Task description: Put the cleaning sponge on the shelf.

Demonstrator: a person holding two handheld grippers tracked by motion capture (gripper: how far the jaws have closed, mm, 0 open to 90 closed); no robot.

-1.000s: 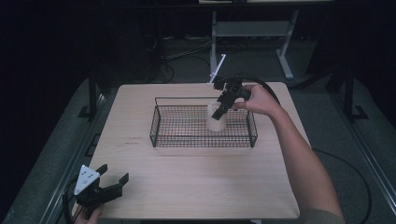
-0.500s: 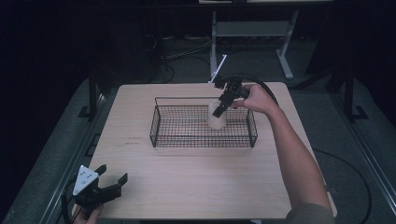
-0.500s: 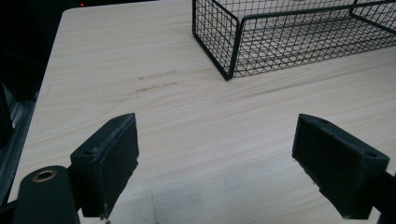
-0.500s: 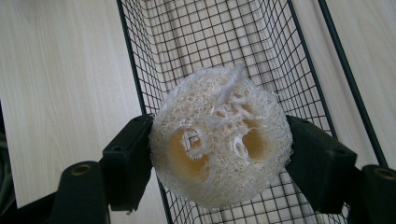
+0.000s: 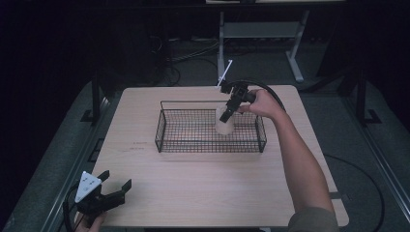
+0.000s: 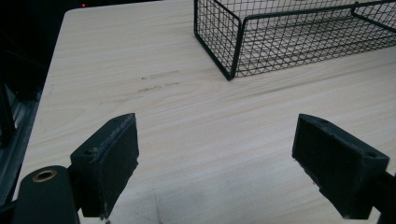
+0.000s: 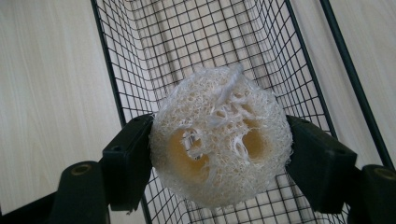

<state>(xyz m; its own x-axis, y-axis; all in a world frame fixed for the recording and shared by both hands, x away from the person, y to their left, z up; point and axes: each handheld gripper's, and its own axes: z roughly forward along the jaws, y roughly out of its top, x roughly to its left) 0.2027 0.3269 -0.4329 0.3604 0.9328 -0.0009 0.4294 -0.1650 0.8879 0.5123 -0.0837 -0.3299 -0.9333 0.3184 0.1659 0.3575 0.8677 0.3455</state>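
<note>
Lower left of the high view: left gripper (image 5: 110, 190) at the near corner of the wooden table (image 5: 203, 193), jaws spread wide, nothing between them; in its own view, bare tabletop between the two black pads (image 6: 108, 161). Centre frame: black wire basket (image 5: 167, 126) on the table. Right of centre: right gripper (image 5: 226, 116) reaching down over the basket's right part, clamped on a pale loofah sponge (image 7: 219, 140), squeezed at both sides; sponge inside the basket, contact with the mesh floor unclear.
</note>
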